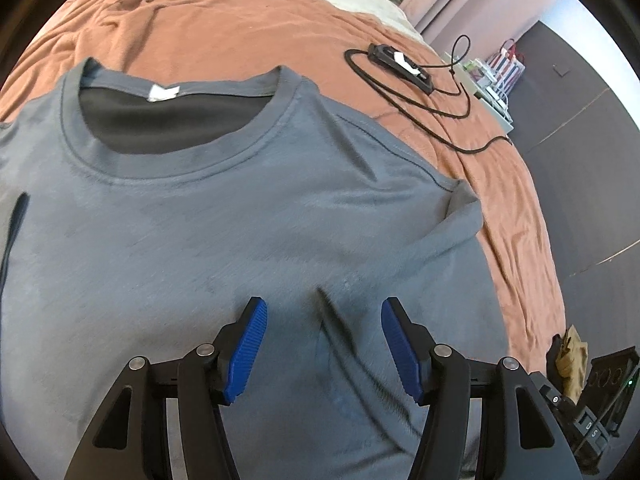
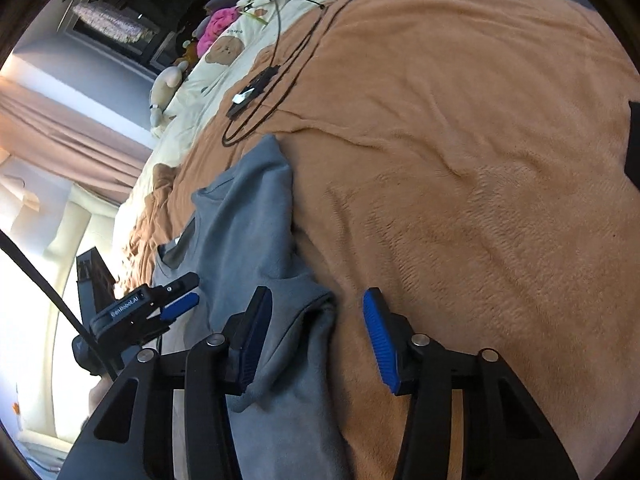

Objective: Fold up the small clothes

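Note:
A grey-blue T-shirt lies face up on the orange-brown blanket, collar away from me, with a white label in the neck. My left gripper is open just above the shirt's chest, over a small crease. In the right wrist view the same T-shirt runs along the left, and my right gripper is open, its jaws either side of the shirt's folded edge near the sleeve. The left gripper shows there at the far left, over the shirt.
A black device with coiled cable lies on the blanket beyond the shirt, also in the right wrist view. Cream bedding and soft toys sit at the bed's far end. The bed edge and dark floor are to the right.

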`<state>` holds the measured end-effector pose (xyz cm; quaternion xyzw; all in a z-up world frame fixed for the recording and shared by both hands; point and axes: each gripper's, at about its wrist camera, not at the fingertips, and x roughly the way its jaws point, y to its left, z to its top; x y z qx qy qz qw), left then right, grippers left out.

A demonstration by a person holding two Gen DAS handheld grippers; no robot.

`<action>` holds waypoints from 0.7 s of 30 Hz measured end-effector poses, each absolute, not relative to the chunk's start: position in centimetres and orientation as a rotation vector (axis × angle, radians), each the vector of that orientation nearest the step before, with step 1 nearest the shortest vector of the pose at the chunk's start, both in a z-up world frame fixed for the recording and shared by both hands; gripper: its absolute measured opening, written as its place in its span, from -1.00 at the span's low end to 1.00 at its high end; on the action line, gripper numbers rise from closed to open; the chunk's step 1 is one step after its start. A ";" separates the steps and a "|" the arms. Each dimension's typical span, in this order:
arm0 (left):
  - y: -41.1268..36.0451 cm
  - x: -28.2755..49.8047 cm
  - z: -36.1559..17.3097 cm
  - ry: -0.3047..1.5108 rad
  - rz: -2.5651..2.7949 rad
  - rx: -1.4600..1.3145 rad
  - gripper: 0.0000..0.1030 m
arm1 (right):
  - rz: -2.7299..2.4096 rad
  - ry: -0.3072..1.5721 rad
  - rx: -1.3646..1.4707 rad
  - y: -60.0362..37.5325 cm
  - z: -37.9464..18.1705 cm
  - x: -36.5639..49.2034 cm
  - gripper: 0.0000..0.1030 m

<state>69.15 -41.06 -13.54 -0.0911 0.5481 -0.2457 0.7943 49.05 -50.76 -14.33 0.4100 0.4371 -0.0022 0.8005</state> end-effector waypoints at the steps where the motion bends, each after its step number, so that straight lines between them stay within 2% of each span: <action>1: -41.4 69.2 -13.5 1.167 -0.542 -0.201 0.05 | -0.009 0.939 0.886 -50.9 -14.5 49.0 -0.11; 2: -41.6 69.2 -13.4 1.162 -0.557 -0.207 -0.22 | -0.010 0.940 0.890 -51.0 -14.6 49.0 -0.12; 3: -41.9 69.3 -13.3 1.164 -0.574 -0.212 -0.35 | -0.009 0.940 0.892 -51.0 -14.6 49.0 -0.12; 5: -42.3 69.4 -13.1 1.166 -0.580 -0.201 -0.81 | -0.003 0.938 0.899 -51.0 -14.7 48.9 -0.12; 6: -42.4 69.4 -12.9 1.163 -0.585 -0.197 -0.86 | -0.004 0.937 0.902 -50.9 -14.8 49.2 -0.11; 14: -40.9 70.7 -10.5 1.117 -0.498 -0.171 -0.88 | -0.013 0.938 0.906 -51.1 -14.8 49.1 -0.11; 21: -40.8 71.9 -11.9 1.150 -0.361 -0.096 -0.88 | -0.008 0.942 0.901 -50.9 -14.8 49.4 -0.11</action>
